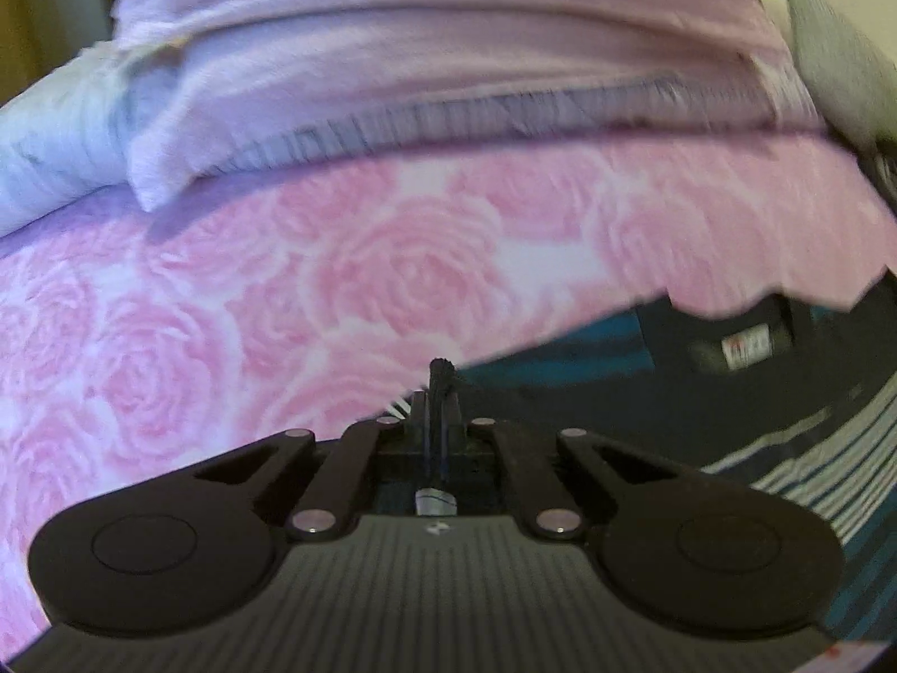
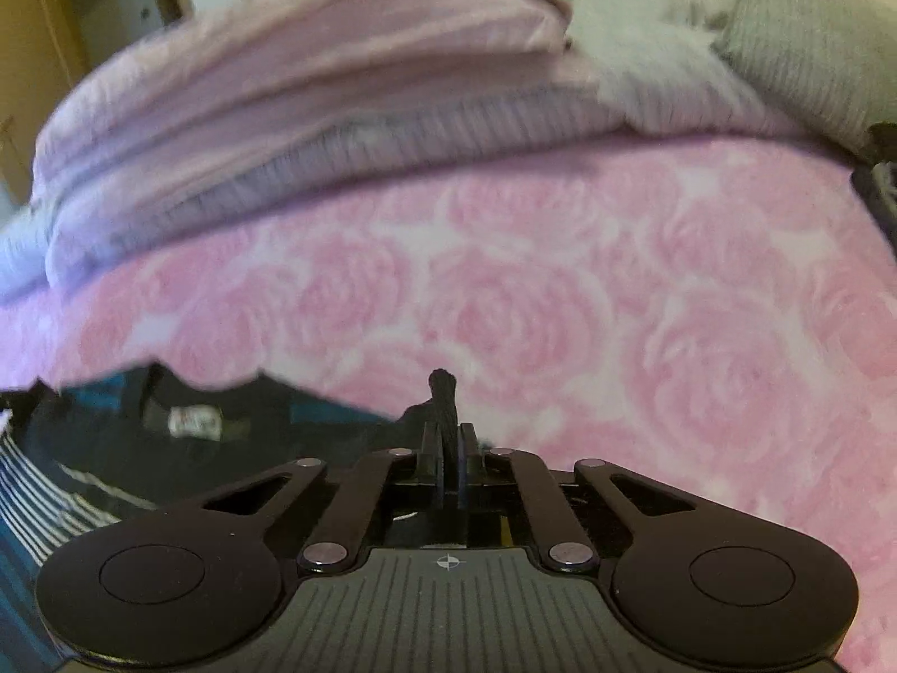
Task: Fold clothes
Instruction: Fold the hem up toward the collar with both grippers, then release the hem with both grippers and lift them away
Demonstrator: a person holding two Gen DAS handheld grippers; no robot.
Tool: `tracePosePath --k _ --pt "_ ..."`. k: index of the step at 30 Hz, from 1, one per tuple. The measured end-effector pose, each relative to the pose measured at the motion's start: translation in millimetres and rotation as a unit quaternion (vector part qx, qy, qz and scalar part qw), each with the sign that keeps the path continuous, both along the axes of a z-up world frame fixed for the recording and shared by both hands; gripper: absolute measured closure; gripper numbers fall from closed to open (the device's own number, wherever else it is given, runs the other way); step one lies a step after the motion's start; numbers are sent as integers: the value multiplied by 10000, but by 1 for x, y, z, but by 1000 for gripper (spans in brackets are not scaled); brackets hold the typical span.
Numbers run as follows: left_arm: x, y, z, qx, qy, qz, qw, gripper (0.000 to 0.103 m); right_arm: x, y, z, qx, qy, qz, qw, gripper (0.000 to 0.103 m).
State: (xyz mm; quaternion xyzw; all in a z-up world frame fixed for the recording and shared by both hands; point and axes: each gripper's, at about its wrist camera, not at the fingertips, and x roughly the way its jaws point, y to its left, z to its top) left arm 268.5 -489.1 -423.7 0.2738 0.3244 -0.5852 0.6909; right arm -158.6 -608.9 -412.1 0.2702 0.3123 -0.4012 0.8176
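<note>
A dark striped garment (image 1: pixel 757 409) with teal, white and black bands and a neck label lies on the pink rose-print bed cover (image 1: pixel 280 291). My left gripper (image 1: pixel 440 392) is shut on its dark upper edge, the cloth bunched between the jaws. In the right wrist view the same garment (image 2: pixel 140 437) spreads to the left, label showing. The right gripper (image 2: pixel 445 409) is shut on another point of that dark edge, a tuft of fabric poking up past the tips. Both grippers hold the edge just above the rose-print bed cover (image 2: pixel 616 308).
A stack of folded lilac and pink blankets (image 1: pixel 420 56) lies across the back of the bed, also seen as blankets (image 2: pixel 280 84). A grey ribbed pillow (image 2: pixel 813 39) sits at the back right. A pale blue cloth (image 1: pixel 50 140) lies at the far left.
</note>
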Motion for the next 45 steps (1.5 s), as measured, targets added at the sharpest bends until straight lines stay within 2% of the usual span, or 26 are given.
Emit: tracePosePath --k 2,6,8,12,17,20,22,23,24,25,26,28,30,32,35,37,39,40,41,43,45 --pt "4 -4 4 -124 100 169 9997 102 -2 -1 8 -125 -115 -64 9998 103" --pt "3 -15 11 -388 -54 298 9988 102 1 -7 16 -319 -241 -251 9989 103" --pt "3 -22 9 -353 -43 332 9988 102 4 -13 15 -311 -182 -291 9989 103" --pt "-3 -33 -4 -226 -272 273 9990 101 5 -17 -1 -189 13 -425 9989 103" --pt "-4 -33 4 -630 -313 400 9967 101 -3 -8 8 -542 -250 -631 9962 103" --pt "-8 -42 -8 -334 -457 308 9979 99 1 -18 -3 -273 7 -742 9969 103" --pt "-9 -50 -21 81 -525 310 9981 95 11 -28 -18 213 537 -722 9957 102" --pt "-9 -49 -22 98 -549 368 9978 90 16 -29 -21 311 849 -773 9929 100" --pt "-9 -45 -18 15 -532 456 9975 88 20 -25 -19 242 1031 -781 9913 98" --pt "-8 -40 -13 -67 -506 532 9973 83 22 -18 -13 70 1129 -772 9906 90" --pt "-8 -35 -7 -117 -514 615 9967 81 24 -10 -6 -108 1229 -765 9894 81" --pt "-10 -17 7 -181 -470 635 9967 81 26 10 9 -283 1198 -606 9905 74" --pt "-18 11 22 -182 -317 417 9985 81 26 37 20 -171 1025 -318 9941 74" --pt "-29 44 32 -143 -213 159 9995 87 29 70 27 -14 934 51 9956 74" --pt "-43 94 33 19 -6 -130 9999 89 25 122 27 103 1069 402 9934 74" --pt "-46 123 20 238 39 -120 9996 89 14 147 18 181 1221 382 9916 74" --pt "-44 142 -4 606 -81 20 9981 89 3 161 -5 285 1566 325 9867 74" --pt "-41 148 -12 708 -66 99 9974 89 -3 167 -13 240 1526 342 9874 74" --pt "-41 153 -11 608 0 177 9980 90 -5 171 -12 139 1469 364 9884 74" --pt "-43 156 1 562 13 241 9981 90 -1 173 -2 154 1640 321 9858 74" --pt "-47 162 14 360 53 310 9989 90 -6 183 14 -36 1545 46 9880 74"
